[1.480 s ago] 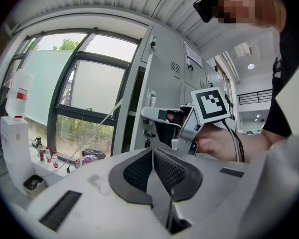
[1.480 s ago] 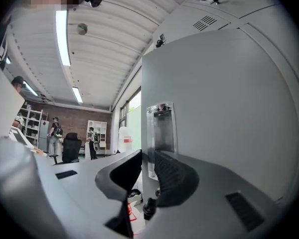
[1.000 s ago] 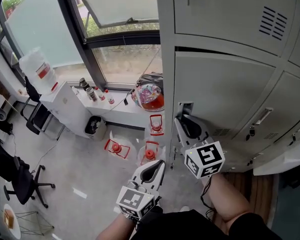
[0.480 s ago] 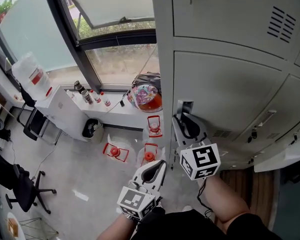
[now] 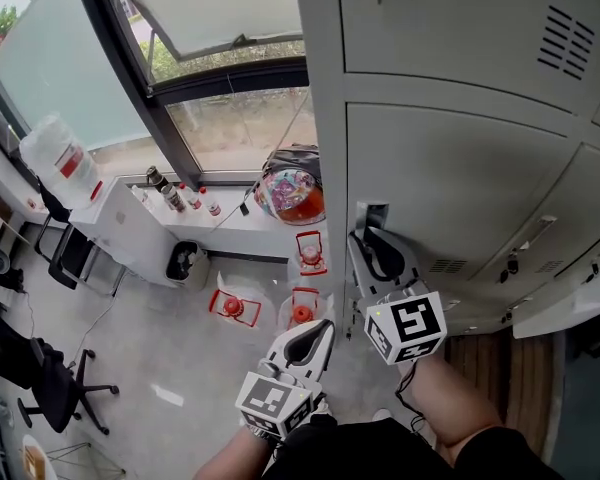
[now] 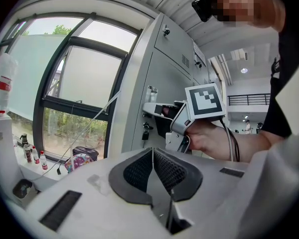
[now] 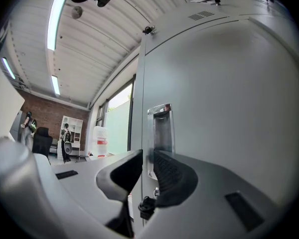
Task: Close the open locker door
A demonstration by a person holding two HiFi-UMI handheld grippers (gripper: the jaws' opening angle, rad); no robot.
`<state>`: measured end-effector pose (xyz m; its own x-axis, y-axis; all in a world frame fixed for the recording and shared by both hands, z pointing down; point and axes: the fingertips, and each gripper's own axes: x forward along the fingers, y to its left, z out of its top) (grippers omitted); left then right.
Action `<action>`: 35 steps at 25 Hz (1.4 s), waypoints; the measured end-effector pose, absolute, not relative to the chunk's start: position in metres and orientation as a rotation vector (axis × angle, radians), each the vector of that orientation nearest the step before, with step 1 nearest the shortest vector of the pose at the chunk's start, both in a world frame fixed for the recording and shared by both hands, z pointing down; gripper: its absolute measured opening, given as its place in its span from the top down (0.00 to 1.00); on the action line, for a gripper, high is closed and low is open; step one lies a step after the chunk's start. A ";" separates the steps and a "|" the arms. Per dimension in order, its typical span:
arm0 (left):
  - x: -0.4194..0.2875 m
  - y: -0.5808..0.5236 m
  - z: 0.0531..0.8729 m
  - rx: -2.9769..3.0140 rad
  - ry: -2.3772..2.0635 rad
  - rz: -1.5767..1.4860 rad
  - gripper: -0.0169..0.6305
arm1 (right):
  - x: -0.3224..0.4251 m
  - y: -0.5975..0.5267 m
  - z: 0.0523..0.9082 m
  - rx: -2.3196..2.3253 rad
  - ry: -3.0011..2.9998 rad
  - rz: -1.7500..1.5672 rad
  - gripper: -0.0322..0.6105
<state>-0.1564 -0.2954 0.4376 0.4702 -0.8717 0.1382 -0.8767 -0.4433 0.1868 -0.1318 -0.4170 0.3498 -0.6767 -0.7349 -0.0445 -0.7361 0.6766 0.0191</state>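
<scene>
The grey locker door point(image 5: 460, 178) lies flush with the cabinet front, with no gap along its top edge. My right gripper point(image 5: 372, 246) is at the door's left edge, just below the recessed metal handle point(image 5: 368, 213). In the right gripper view its jaws point(image 7: 143, 158) stand a little apart. The door's edge runs between them, the handle point(image 7: 160, 133) is just beyond, and the pads press on nothing. A small black lock point(image 7: 146, 203) sits under the handle. My left gripper point(image 5: 318, 330) hangs low over the floor, shut and empty, its pads meeting point(image 6: 152, 153).
More grey locker doors with handles point(image 5: 525, 233) continue to the right. Left of the lockers are a window ledge with bottles point(image 5: 175, 193), a colourful bag point(image 5: 295, 193) and a water jug point(image 5: 55, 158). Red-capped items point(image 5: 230, 303), a bin point(image 5: 185, 258) and an office chair point(image 5: 55, 388) are on the floor.
The dark gap along the door's top edge has gone, so the door has swung flush. My right gripper stays at the handle. The left gripper has not moved.
</scene>
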 end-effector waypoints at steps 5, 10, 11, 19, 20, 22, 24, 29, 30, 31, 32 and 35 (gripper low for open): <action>-0.150 -0.297 0.438 2.516 -1.480 0.043 0.94 | -0.117 -0.414 0.347 -1.236 2.812 0.057 0.77; -0.138 -0.298 0.434 2.515 -1.476 0.046 0.94 | -0.097 -0.413 0.347 -1.222 2.803 0.041 0.76; -0.135 -0.298 0.433 2.522 -1.474 0.050 0.94 | -0.093 -0.413 0.347 -1.220 2.803 0.025 0.77; -0.110 -0.289 0.427 2.527 -1.502 0.053 0.94 | -0.052 -0.416 0.353 -1.259 2.790 -0.051 0.74; -0.107 -0.287 0.426 2.525 -1.511 0.052 0.94 | -0.046 -0.415 0.353 -1.255 2.790 -0.069 0.74; -0.102 -0.282 0.423 2.521 -1.531 0.047 0.94 | -0.035 -0.411 0.354 -1.237 2.797 -0.092 0.76; -0.094 -0.276 0.418 2.525 -1.549 0.045 0.94 | -0.025 -0.402 0.355 -1.216 2.814 -0.094 0.79; -0.072 -0.258 0.412 2.502 -1.612 0.029 0.94 | 0.001 -0.375 0.361 -1.173 2.884 -0.068 0.87; -0.066 -0.254 0.412 2.502 -1.621 0.029 0.94 | 0.005 -0.368 0.363 -1.164 2.901 -0.059 0.87; -0.060 -0.249 0.411 2.501 -1.628 0.028 0.94 | 0.010 -0.361 0.365 -1.153 2.917 -0.048 0.87; -0.053 -0.244 0.411 2.500 -1.634 0.026 0.94 | 0.014 -0.353 0.368 -1.139 2.934 -0.038 0.87; -0.036 -0.228 0.411 2.495 -1.646 0.022 0.94 | 0.025 -0.329 0.376 -1.091 2.981 -0.019 0.87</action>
<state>-0.0360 -0.2279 0.4114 0.3972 -0.9127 0.0961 -0.9149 -0.3856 0.1190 0.0253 -0.3293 0.3762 -0.7634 -0.6450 0.0350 -0.6454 0.7639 0.0001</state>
